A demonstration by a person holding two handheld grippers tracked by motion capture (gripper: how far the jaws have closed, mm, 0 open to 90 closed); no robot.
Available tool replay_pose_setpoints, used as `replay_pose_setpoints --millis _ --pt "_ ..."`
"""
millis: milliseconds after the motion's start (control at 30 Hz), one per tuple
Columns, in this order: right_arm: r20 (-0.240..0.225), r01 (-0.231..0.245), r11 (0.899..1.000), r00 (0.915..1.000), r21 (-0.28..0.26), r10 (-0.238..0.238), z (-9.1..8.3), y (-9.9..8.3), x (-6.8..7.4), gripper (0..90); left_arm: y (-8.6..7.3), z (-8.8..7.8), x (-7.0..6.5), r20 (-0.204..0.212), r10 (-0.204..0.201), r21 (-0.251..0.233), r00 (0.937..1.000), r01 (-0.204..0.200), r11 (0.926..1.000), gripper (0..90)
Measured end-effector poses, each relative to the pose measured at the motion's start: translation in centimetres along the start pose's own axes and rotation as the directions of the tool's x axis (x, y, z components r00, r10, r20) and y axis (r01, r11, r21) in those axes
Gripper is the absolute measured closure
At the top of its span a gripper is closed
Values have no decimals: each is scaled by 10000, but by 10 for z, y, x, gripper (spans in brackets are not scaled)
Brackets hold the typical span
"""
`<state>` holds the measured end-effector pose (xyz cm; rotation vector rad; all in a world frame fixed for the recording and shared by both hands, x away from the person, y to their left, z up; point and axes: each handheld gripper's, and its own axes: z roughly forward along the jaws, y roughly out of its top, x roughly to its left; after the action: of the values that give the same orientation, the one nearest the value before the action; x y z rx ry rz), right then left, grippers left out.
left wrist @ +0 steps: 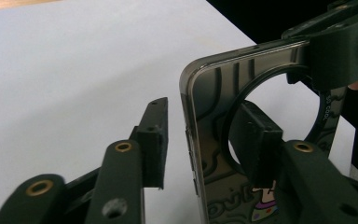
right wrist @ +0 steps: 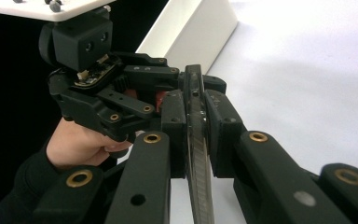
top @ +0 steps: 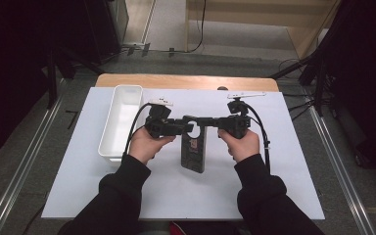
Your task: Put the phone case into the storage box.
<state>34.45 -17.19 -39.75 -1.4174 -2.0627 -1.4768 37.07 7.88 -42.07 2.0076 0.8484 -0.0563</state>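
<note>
A dark see-through phone case (top: 194,152) with a round ring cutout is held over the white mat (top: 274,161) at the table's middle. My right gripper (top: 211,122) is shut on its top edge; in the right gripper view the two pads press the thin case (right wrist: 198,186) from both sides (right wrist: 196,133). My left gripper (top: 188,127) stands open, its jaws either side of the case's side edge (left wrist: 204,140). The left pad (left wrist: 153,140) is clear of the case (left wrist: 214,93); the other pad lies behind it. I cannot tell if the case's lower end touches the mat.
A long white tray (top: 121,117) stands on the mat to the left of the hands, also close behind the left gripper (right wrist: 116,100) as the tray (right wrist: 191,32). The table's wooden edge (top: 186,81) runs along the back. Dark stands flank both sides.
</note>
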Motion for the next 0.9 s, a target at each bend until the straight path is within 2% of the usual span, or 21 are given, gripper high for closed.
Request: replay_pose_setpoints --millis 200,300,500,900 --pt "-73 54 10000 10000 -20 -54 1 0 1 775 0 0 -1 146 42 -32 9999 -42 10000 636" --pt "-95 119 9999 9999 -64 -120 2 0 2 775 0 -1 2 288 -396 68 9988 395 9992 641" --pt "-82 147 9999 9999 -83 -148 2 0 3 775 0 -1 3 328 -435 63 9985 433 9990 685" --pt "-139 280 9995 9995 -140 -282 3 0 4 774 1 -4 1 114 -287 -123 9995 288 9995 705"
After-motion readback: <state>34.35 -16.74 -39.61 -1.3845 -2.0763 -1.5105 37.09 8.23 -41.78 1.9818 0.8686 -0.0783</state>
